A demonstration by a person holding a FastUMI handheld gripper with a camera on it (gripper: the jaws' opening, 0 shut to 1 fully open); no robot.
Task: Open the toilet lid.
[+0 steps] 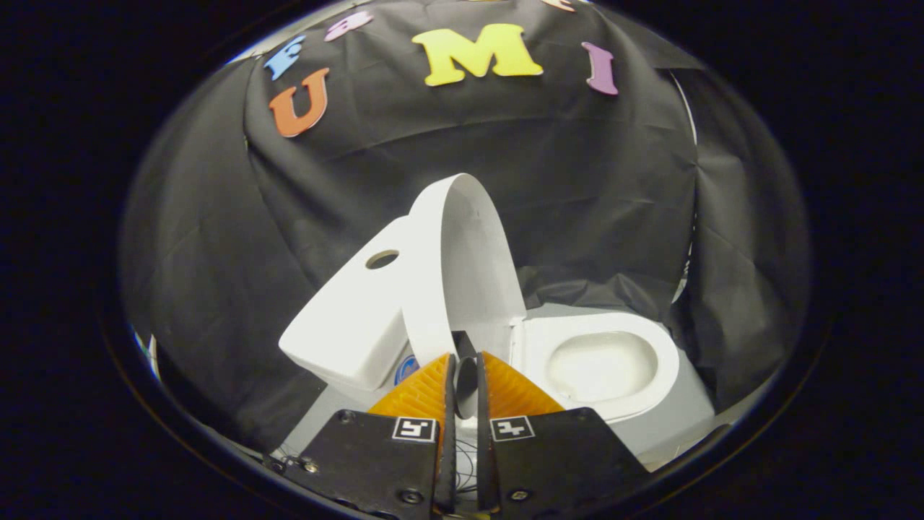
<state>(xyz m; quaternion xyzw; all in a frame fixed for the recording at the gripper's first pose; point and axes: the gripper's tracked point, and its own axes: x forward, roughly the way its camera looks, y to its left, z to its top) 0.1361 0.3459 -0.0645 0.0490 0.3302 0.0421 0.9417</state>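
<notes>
Tongs (pixel 465 375): nearest, fingers nearly together, seemingly pinching the lid's lower edge.
Toilet lid (pixel 462 267): at twelve o'clock from the tongs, raised upright, resting near the tank (pixel 354 318).
Bowl (pixel 603 365): open, at two o'clock.
Judgement: lid almost open.

Black cloth wall (pixel 592 188), creased, draped round booth; dim light

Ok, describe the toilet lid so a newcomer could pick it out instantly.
Find the white toilet against the black cloth wall. The lid stands raised between its tank and open bowl, just ahead of the nearly closed gripper. It is the thin oval panel; the tank is boxy with a round hole.
</notes>
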